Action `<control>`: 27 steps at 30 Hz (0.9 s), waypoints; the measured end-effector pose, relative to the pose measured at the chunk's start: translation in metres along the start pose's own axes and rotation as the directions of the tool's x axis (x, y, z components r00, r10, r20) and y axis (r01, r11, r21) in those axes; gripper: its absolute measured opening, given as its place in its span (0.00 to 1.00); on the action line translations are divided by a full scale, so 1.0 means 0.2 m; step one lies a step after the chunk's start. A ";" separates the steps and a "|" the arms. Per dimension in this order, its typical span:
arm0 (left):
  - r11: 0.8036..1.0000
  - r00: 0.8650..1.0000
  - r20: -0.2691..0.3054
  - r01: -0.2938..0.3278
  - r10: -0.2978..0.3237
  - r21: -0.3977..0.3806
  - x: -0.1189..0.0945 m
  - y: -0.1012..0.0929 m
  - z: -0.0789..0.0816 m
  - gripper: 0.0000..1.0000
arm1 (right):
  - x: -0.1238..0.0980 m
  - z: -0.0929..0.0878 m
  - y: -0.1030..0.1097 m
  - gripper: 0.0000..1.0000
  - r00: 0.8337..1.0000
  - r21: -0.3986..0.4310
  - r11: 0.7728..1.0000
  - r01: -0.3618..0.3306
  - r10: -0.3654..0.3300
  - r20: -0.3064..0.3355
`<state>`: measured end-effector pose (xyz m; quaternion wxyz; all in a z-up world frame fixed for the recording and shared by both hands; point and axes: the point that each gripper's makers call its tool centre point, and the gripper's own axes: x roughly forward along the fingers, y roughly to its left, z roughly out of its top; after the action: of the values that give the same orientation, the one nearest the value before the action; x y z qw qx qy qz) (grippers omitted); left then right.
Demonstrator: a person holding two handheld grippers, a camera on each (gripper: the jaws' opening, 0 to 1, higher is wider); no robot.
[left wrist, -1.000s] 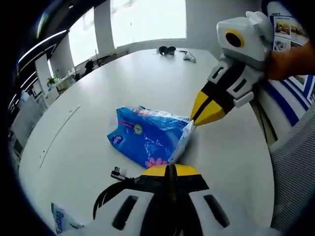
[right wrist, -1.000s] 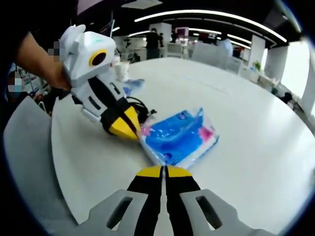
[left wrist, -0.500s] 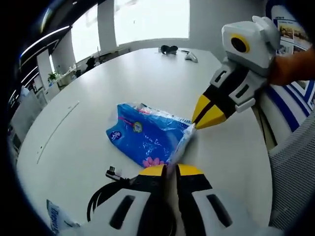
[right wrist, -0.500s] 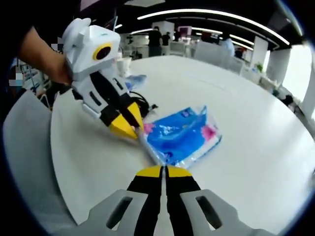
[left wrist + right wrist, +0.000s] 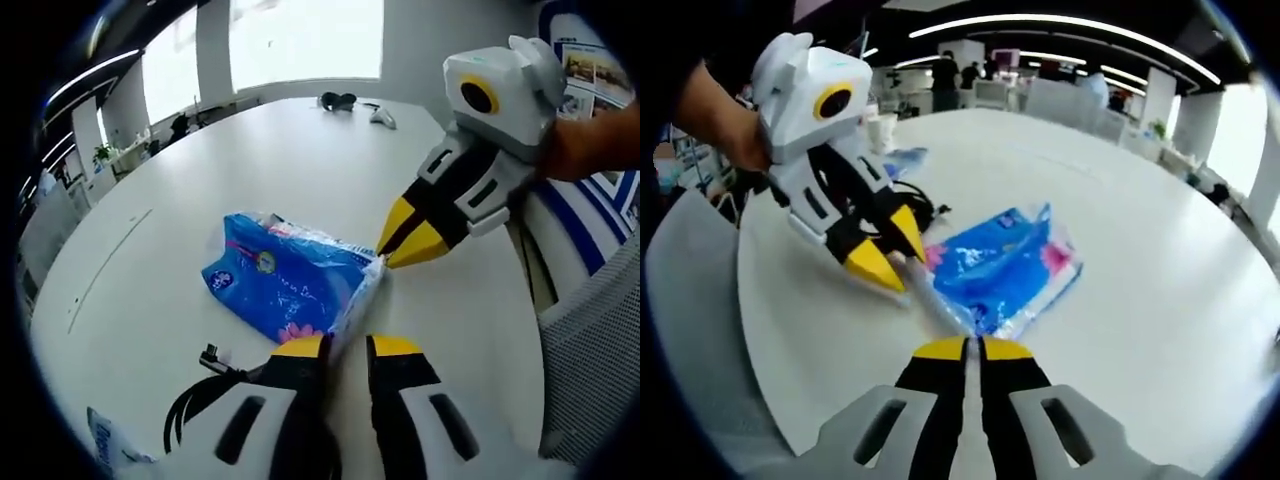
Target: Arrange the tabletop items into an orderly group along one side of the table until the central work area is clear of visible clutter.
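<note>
- Blue tissue pack [image 5: 283,285], one: lies flat near the table [image 5: 300,160] edge nearest the person, its clear sealed end pointing toward both grippers.
- Left gripper [image 5: 345,350], one: jaws narrowly parted, straddling that sealed end, likely to pinch and drag the pack aside.
- Right gripper [image 5: 974,348], one: jaws pressed together, holding nothing, tips just beside the pack's corner.
- Black cable [image 5: 205,390], one coil: beside the pack.
- Headphones [image 5: 340,100], one pair: at the far edge.
- Small blue-printed packet [image 5: 110,450], one.
</note>
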<state>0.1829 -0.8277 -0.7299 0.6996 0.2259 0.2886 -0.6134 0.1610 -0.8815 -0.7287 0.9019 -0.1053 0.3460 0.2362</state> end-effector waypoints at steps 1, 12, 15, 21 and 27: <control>1.000 1.000 0.000 0.002 -0.002 -0.002 0.00 0.00 0.00 0.15 | 0.00 0.00 0.00 0.01 1.000 -0.002 1.000 0.003 -0.003 0.000; 0.999 0.999 0.023 0.033 -0.032 -0.026 0.01 -0.05 0.04 0.20 | -0.02 -0.01 -0.04 0.09 1.000 0.023 0.999 0.027 -0.027 -0.002; 0.999 0.999 0.028 0.035 -0.034 -0.027 0.01 -0.05 0.05 0.20 | -0.03 0.00 -0.04 0.11 0.999 0.024 0.999 0.037 -0.037 0.004; 0.999 0.999 0.036 0.034 -0.033 -0.017 0.00 -0.06 0.06 0.21 | -0.03 0.00 -0.04 0.14 0.999 0.029 0.999 0.041 -0.041 0.009; 1.000 0.999 0.031 0.019 -0.018 -0.014 -0.03 -0.03 0.05 0.25 | -0.04 0.01 -0.04 0.15 0.999 0.038 0.998 0.040 -0.041 0.015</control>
<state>0.1772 -0.8315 -0.7184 0.6999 0.2086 0.2841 -0.6212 0.1617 -0.8895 -0.7218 0.9110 -0.0933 0.3411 0.2120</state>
